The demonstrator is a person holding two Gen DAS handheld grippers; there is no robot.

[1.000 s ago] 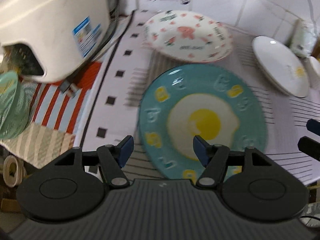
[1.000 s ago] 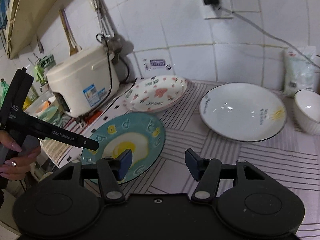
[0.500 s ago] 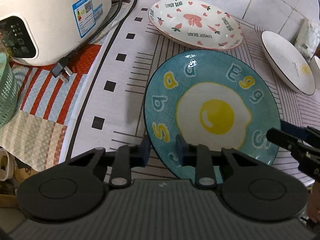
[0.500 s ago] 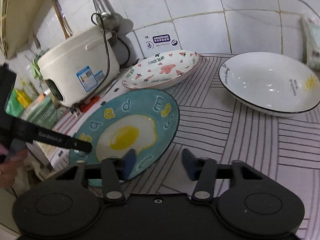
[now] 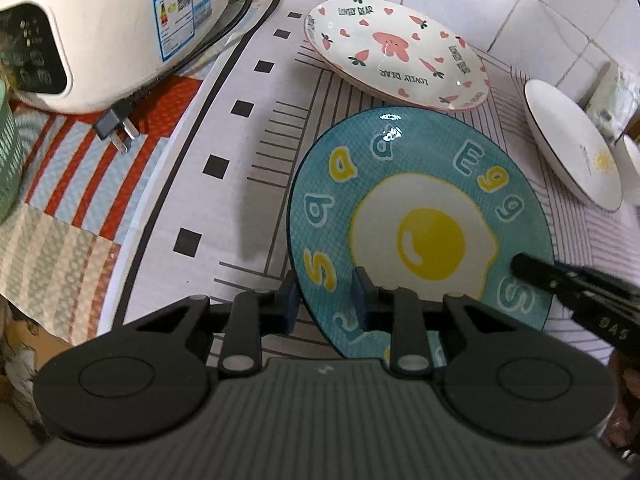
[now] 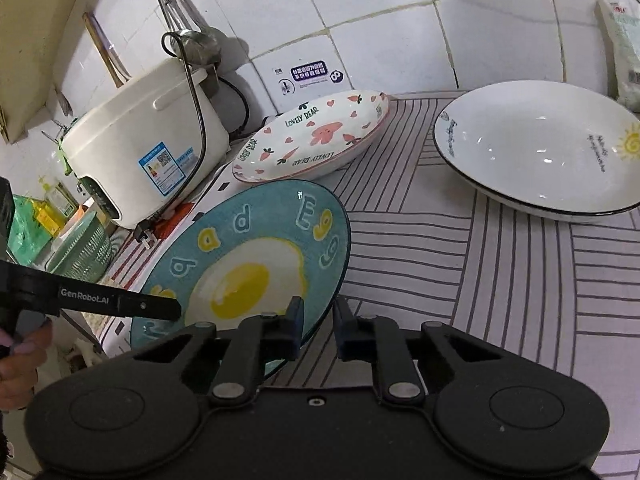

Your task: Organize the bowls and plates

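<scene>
A teal plate with a fried-egg picture is lifted off the striped mat and tilted; it also shows in the right wrist view. My left gripper is shut on its near left rim. My right gripper is shut on its near right rim. A pink "Lovely Bear" plate lies behind it, also in the right wrist view. A white plate with a sun drawing lies to the right, also in the left wrist view.
A white rice cooker stands at the left against the tiled wall, its loose plug on the red-striped cloth. A green basket sits at the far left. A small white bowl is at the far right edge.
Both grippers have closed onto the teal plate's rim, the left first and then the right. The plate has come up off the mat and tilted.
</scene>
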